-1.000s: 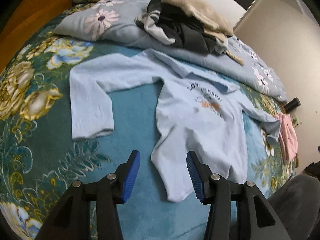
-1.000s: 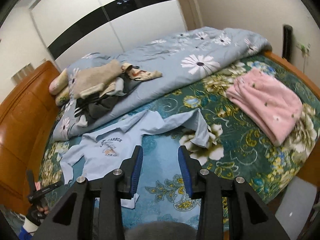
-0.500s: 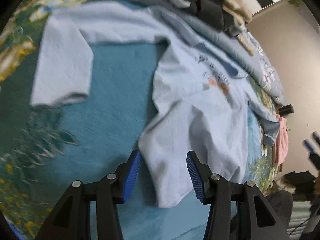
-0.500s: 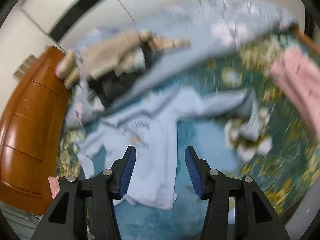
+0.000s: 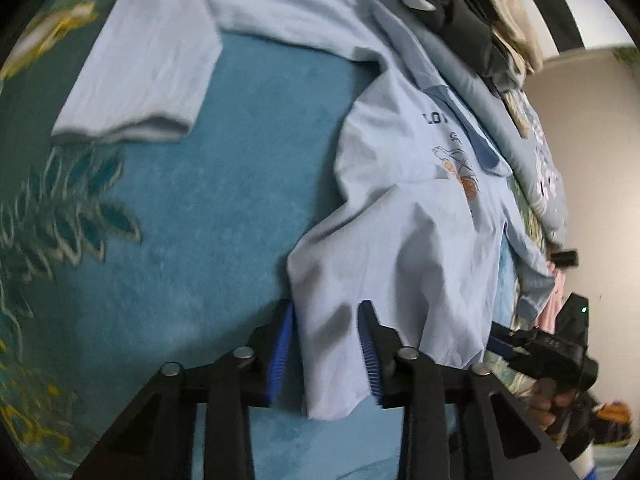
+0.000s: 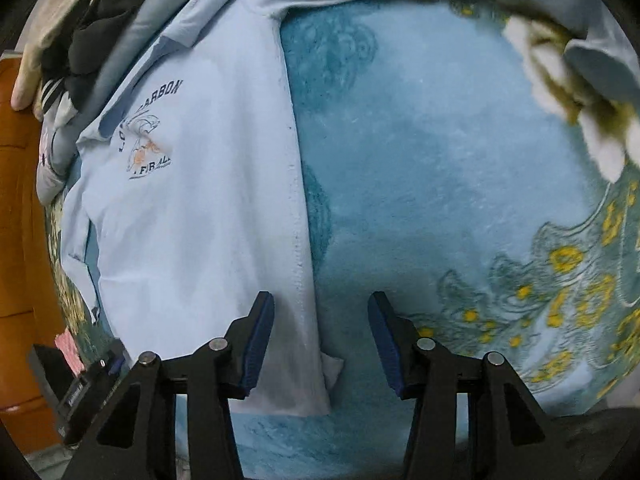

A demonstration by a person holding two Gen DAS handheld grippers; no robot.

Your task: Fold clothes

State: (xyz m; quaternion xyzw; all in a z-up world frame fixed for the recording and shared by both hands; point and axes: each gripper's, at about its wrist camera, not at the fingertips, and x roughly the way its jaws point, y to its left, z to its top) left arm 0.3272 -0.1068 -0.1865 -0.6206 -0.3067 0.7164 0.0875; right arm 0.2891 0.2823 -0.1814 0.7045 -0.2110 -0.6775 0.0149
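Observation:
A light blue long-sleeved shirt (image 5: 400,240) with a chest print lies face up on the teal floral blanket (image 5: 200,200). My left gripper (image 5: 326,344) is at one bottom hem corner. Its jaws are closing and the bunched cloth fills the gap between the blue pads. In the right wrist view the shirt (image 6: 180,220) fills the left half. My right gripper (image 6: 322,340) hovers low over the other hem corner. Its jaws are closing slightly but stand apart, straddling the side seam without pressing it. A hand holds the right gripper (image 5: 540,348) at the right edge of the left wrist view.
A pile of dark and beige clothes (image 5: 480,12) sits on a grey-blue duvet past the shirt's collar. One sleeve (image 5: 140,60) lies spread to the left. A pink garment (image 5: 552,304) lies by the far sleeve. The wooden bed frame (image 6: 16,200) borders the blanket (image 6: 440,160).
Both grippers have dropped toward the shirt's bottom hem. The left jaws have narrowed around the hem corner. The right gripper has tipped down from the room view to the other corner.

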